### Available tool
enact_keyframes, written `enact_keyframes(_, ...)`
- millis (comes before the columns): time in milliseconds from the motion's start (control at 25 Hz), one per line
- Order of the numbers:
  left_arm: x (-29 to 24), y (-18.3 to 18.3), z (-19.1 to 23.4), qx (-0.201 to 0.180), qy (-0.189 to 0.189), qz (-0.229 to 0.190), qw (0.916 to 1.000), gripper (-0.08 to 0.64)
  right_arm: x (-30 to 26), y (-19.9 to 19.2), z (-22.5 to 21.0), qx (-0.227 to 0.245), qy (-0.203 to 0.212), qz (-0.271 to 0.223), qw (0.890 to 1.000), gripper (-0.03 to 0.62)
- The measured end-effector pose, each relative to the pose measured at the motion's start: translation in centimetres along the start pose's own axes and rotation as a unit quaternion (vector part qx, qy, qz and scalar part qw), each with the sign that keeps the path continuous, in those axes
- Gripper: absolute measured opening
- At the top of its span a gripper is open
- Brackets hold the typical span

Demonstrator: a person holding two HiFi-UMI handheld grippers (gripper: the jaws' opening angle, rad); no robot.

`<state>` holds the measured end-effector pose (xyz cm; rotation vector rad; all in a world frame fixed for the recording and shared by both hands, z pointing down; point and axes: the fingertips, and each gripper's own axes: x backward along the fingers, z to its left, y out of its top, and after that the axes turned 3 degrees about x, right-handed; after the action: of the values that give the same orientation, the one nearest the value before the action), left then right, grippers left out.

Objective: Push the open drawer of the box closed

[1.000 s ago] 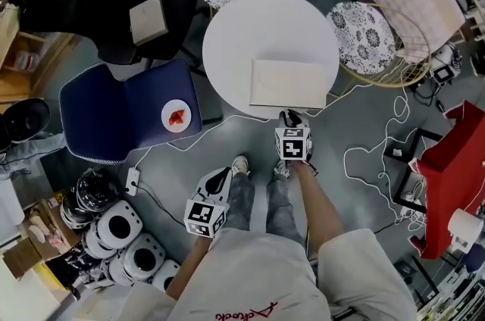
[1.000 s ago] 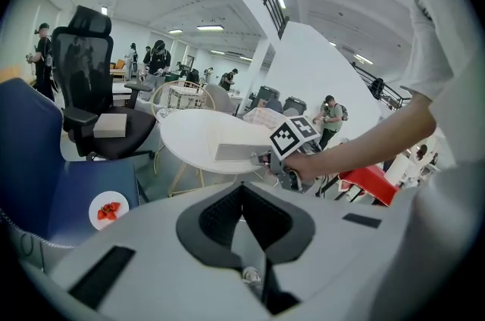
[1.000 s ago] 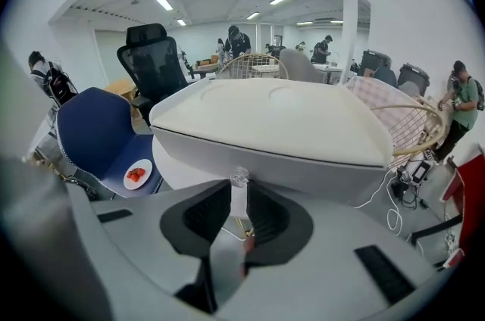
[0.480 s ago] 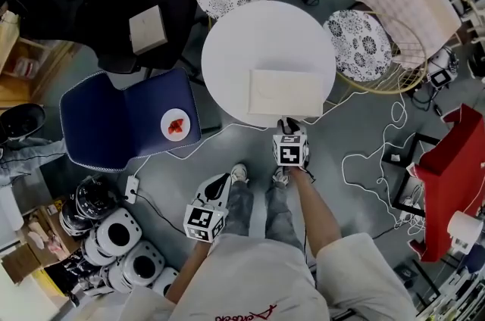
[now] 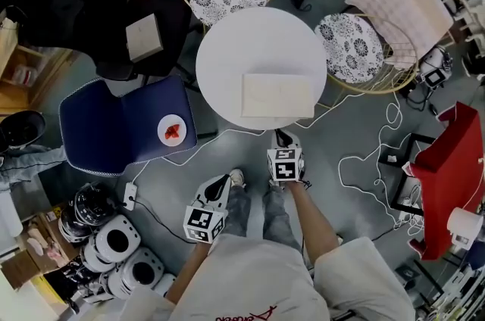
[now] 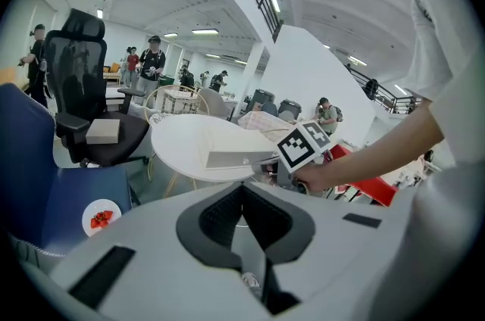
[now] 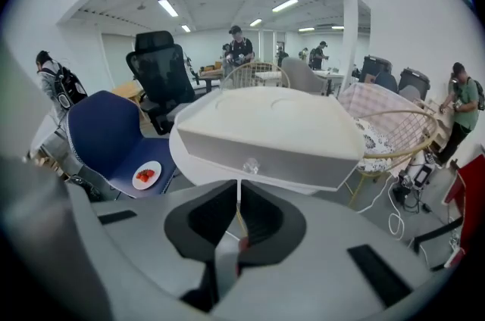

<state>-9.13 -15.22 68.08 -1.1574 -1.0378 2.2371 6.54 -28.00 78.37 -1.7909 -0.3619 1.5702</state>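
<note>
Since one pusher suffices, the left gripper (image 5: 221,182) hangs low, fingers together, empty. The box (image 5: 277,95) sits at 6 o'clock on the surface (image 5: 227,62), its drawer (image 7: 303,164) seemingly flush. Facing the knob (image 7: 248,166), the right gripper (image 5: 282,136) has just been closing its fingers, nearly together on nothing: a blunt pushing tip.
</note>
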Motion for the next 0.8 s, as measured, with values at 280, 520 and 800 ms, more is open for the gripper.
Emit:
enact_keyframes(280, -1.0, 1.8, -1.5, -0.015, -0.020, -0.015, 0.9996, 0.012, 4.2, 3.9, 1.0, 0.010, 0.009, -0.068, 0.998, 0.017)
enact_keyframes(520, -2.0, 6.2, -2.6, -0.050, -0.046, -0.047, 0.9966, 0.012, 8.2, 6.9, 3.1, 0.041, 0.020, -0.102, 0.994, 0.017)
enact_keyframes(800, -3.3, 13.0, -4.4, -0.095, -0.064, -0.100, 0.9884, 0.012, 13.2, 12.0, 2.8, 0.062, 0.005, -0.171, 0.983, 0.017)
